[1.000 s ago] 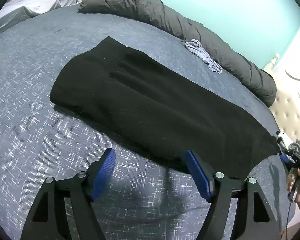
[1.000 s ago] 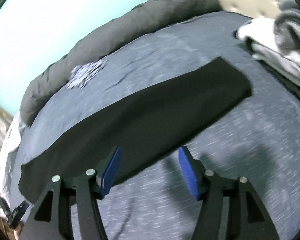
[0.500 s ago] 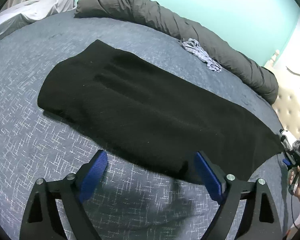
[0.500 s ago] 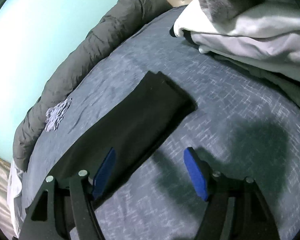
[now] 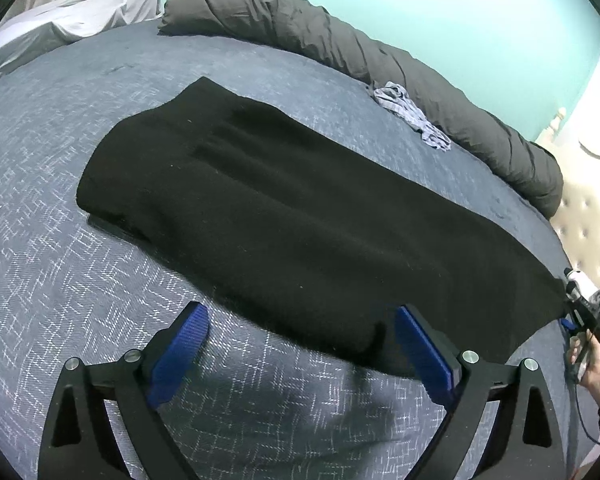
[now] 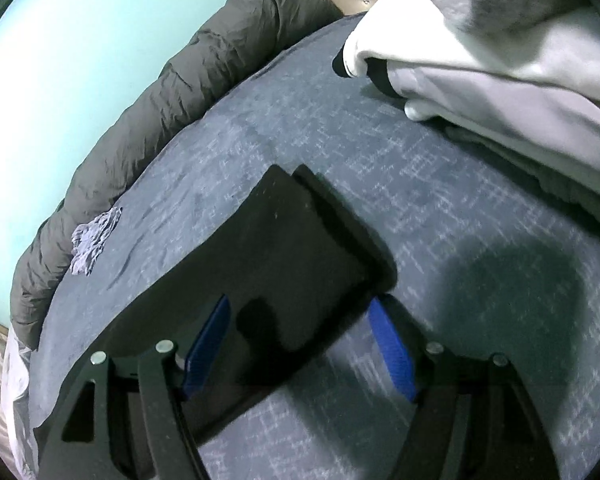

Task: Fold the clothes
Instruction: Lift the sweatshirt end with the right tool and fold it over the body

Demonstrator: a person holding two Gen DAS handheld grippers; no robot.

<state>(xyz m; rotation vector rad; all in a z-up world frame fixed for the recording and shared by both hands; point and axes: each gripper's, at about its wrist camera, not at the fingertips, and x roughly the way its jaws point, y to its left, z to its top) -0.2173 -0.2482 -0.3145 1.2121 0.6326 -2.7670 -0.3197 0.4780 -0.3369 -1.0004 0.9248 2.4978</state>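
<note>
Your left gripper (image 5: 300, 344) is spread wide and its jaws are opening further, with nothing between them but bedspread; the near long edge of the black garment (image 5: 300, 216) lies just beyond the blue pads (image 5: 422, 344). Your right gripper (image 6: 300, 344) is also open and holds nothing; its pads straddle the near corner of the garment's right end (image 6: 300, 272), seemingly just above the cloth, though contact is hard to judge through the blur. The garment lies flat as a long band across the blue bed (image 5: 60, 280), already doubled lengthwise by the look of its thick edges.

What could go wrong: if you close the right gripper here you may pinch only the top layer, and the band will peel open as you lift; the left gripper sits short of the edge, so closing now would catch bedspread instead; lifting one end before the other would skew the fold.

No baskets or boxes are in view; a stack of pale folded clothes (image 6: 500, 80) sits far right on the bed, a small striped cloth (image 5: 412, 116) lies against the grey rolled duvet (image 5: 380, 64) at the far side.
</note>
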